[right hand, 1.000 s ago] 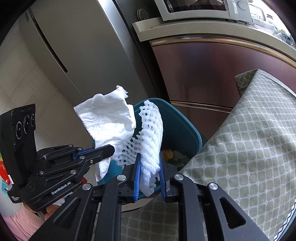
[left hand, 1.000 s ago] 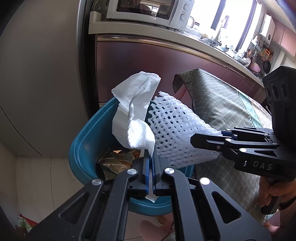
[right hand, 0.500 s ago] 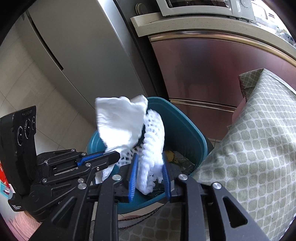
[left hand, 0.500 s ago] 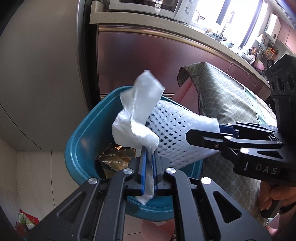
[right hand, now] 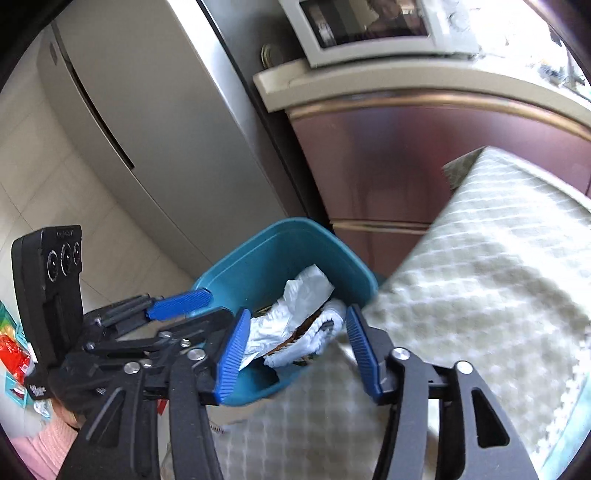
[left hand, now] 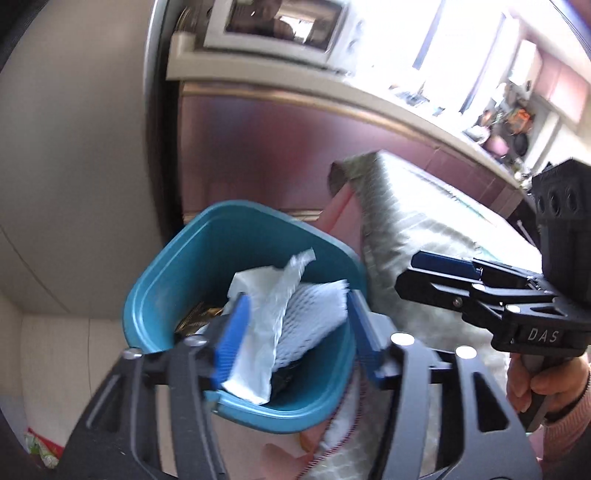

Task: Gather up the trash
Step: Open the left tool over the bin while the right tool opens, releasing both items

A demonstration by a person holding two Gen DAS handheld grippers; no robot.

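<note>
A teal bin (left hand: pixel 173 266) (right hand: pixel 258 258) stands on the floor beside the table. Inside it lie a crumpled white tissue (left hand: pixel 258 332) (right hand: pixel 306 291) and a white foam net sleeve (left hand: pixel 314 314) (right hand: pixel 310 343), on top of a brown wrapper (left hand: pixel 195 319). My left gripper (left hand: pixel 295 339) is open just above the bin's near rim, holding nothing. My right gripper (right hand: pixel 295 350) is open over the bin's near edge, also empty. Each gripper shows in the other's view, the right one (left hand: pixel 439 264) and the left one (right hand: pixel 177 299).
A table with a green patterned cloth (left hand: pixel 413 221) (right hand: pixel 480 280) stands right of the bin. A grey fridge (right hand: pixel 147 122) and maroon cabinets (left hand: pixel 280 155) with a microwave (left hand: pixel 280 26) stand behind. Colourful packets (right hand: pixel 11 354) lie on the floor at left.
Both grippers have opened. The tissue and the foam net have dropped from them into the teal bin. Both grippers have lifted slightly.
</note>
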